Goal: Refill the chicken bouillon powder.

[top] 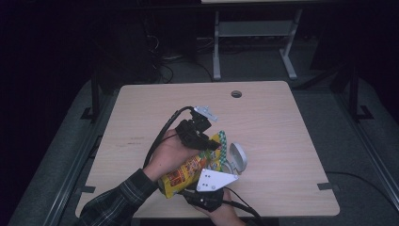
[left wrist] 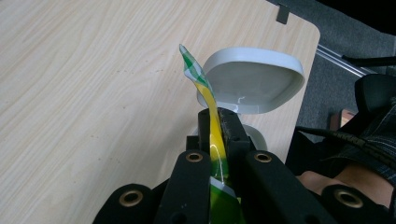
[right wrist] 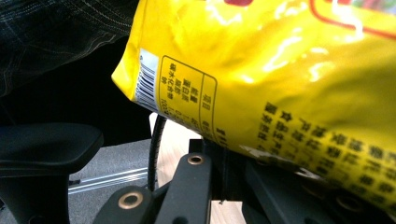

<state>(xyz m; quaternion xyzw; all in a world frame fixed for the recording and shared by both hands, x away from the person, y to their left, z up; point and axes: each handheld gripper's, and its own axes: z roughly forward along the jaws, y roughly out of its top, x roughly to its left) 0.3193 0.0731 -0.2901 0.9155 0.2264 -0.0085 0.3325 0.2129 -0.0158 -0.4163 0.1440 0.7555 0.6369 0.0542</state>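
Observation:
A yellow snack bag with red print and a green-checked top seal hangs over the wooden table, held at both ends. My left gripper is shut on the top seal; in the left gripper view the thin yellow-green seal sticks up from between its jaws. My right gripper, under its grey plate, is at the bag's lower end. In the right gripper view the yellow bag covers most of the jaws, and its bottom edge runs into my right gripper, which looks shut on it.
A white lidded container stands just right of the bag with its lid raised. A round cable hole sits near the table's far edge. A black chair is beside the person, below table height.

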